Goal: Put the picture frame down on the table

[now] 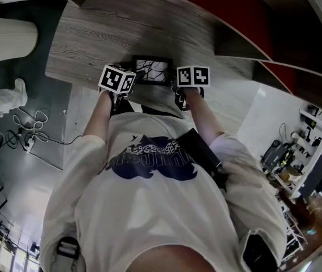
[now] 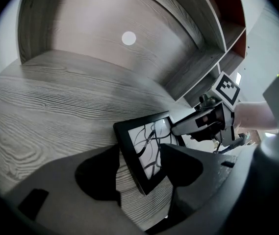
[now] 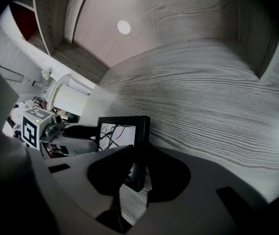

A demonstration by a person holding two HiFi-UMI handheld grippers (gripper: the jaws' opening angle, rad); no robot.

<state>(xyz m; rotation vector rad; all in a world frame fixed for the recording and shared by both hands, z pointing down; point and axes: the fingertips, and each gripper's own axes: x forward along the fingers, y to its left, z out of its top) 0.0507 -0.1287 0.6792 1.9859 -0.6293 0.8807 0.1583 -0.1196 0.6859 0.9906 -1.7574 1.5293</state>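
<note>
1. The frame (image 1: 152,71) is black, with dark looping lines on a white sheet. I see it between my two grippers, over the table (image 1: 87,38) and close to its near edge.
2. My left gripper (image 2: 139,153) is grasping the frame by its left side. One jaw lies across the glass face and the other comes up against the back edge. A sliver of wood grain shows between that jaw and the frame lower down.
3. My right gripper (image 3: 139,153) is grasping the frame by its right side. The black edge sits squeezed between the jaws, one on the front and one behind the back.
4. The frame is not lying flat. In both gripper views its face stands up from the wood, with the picture side turned towards the person.
5. The frame's lowest corner hangs right over the tabletop. I cannot tell whether it touches the wood or is just clear of it.
6. The left cube (image 1: 117,79) sits just beside the frame's left end on the near side. The right cube (image 1: 193,76) sits just beside its right end.
7. Beyond the frame the table runs to an upright back panel with a small white disc (image 2: 128,38) on it.
8. Beyond the frame and to its right are the shelves (image 2: 203,62), grey wood with red inside.
9. On the near side of the frame are the person's two forearms, leading back to a white shirt (image 1: 149,220).
10. Well to the frame's left, down on the floor, lies a tangle of white cable (image 1: 30,126).
</note>
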